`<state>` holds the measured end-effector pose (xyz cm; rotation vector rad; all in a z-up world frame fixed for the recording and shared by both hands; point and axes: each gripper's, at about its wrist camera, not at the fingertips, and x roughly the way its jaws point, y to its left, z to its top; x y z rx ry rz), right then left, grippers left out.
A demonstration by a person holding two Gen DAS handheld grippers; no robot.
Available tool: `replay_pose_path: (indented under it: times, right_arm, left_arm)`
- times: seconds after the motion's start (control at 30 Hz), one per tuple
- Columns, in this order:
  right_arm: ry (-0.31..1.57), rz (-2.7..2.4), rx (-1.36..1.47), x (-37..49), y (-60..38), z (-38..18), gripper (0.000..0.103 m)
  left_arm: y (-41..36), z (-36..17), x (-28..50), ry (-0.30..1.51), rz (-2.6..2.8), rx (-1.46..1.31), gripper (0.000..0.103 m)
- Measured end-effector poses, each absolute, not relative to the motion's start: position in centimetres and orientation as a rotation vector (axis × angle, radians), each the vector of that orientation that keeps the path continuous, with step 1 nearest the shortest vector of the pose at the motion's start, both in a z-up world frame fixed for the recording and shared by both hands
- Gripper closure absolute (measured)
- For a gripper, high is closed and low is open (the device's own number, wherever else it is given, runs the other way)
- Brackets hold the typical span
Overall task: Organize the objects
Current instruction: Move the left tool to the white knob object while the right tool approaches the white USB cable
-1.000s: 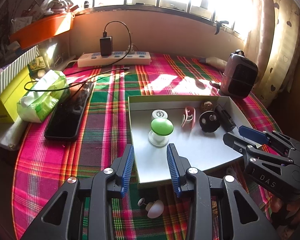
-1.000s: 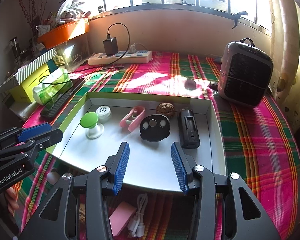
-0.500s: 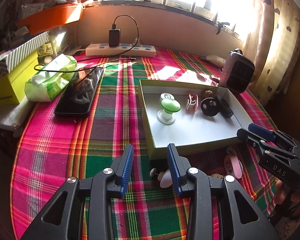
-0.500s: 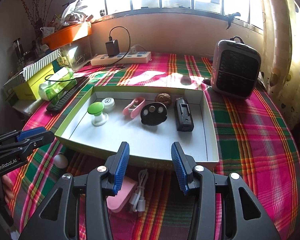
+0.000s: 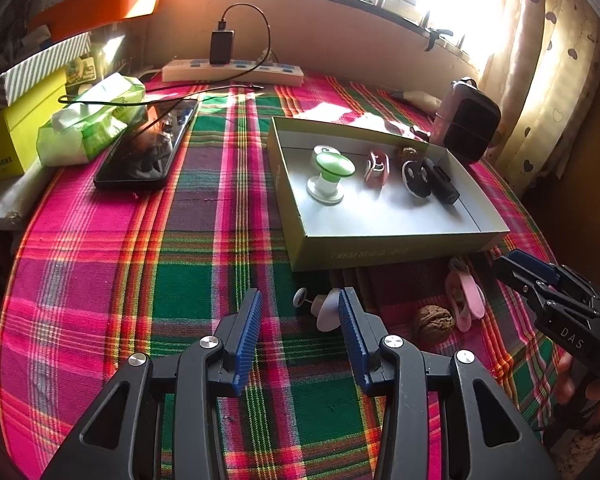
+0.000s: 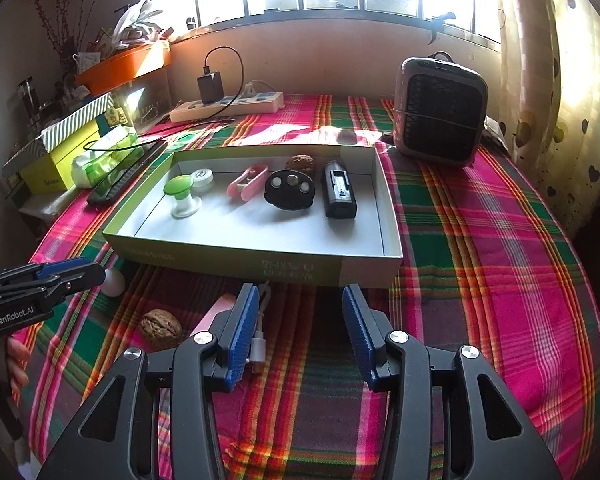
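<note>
An open green box (image 5: pixel 380 238) (image 6: pixel 236 250) on the plaid cloth holds a green-capped knob (image 5: pixel 331 170) (image 6: pixel 180 192), a white disc (image 6: pixel 202 178), a pink clip (image 6: pixel 246 184), a walnut (image 6: pixel 300 162), a black round piece (image 6: pixel 290 194) and a black block (image 6: pixel 339 196). In front of the box lie a white knob (image 5: pixel 324 308), a walnut (image 5: pixel 435 322) (image 6: pixel 161 327), a pink clip (image 5: pixel 466 294) and a white cable (image 6: pixel 260 344). My left gripper (image 5: pixel 300 312) is open and empty just before the white knob. My right gripper (image 6: pixel 296 312) is open and empty before the box's front wall.
A black phone (image 5: pixel 148 148), a green tissue pack (image 5: pixel 92 124) and a yellow box (image 5: pixel 16 136) lie at the left. A power strip with charger (image 5: pixel 232 70) sits by the wall. A small heater (image 6: pixel 440 112) stands at the back right.
Both grippers have drawn back and up from the box. The loose things in front of the box have come into view. Both stay open.
</note>
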<state>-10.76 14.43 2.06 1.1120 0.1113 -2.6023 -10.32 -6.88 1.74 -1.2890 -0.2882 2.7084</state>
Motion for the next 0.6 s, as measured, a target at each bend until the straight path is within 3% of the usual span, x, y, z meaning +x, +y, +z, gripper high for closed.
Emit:
replay_pose_path:
  times: [0.6]
  right_arm:
    - [0.159,-2.526,1.161,-10.6,12.5,0.5,0.057]
  left_arm:
    - [-6.1,0.9,-10.8,-0.274,2.674,-1.315,0.064]
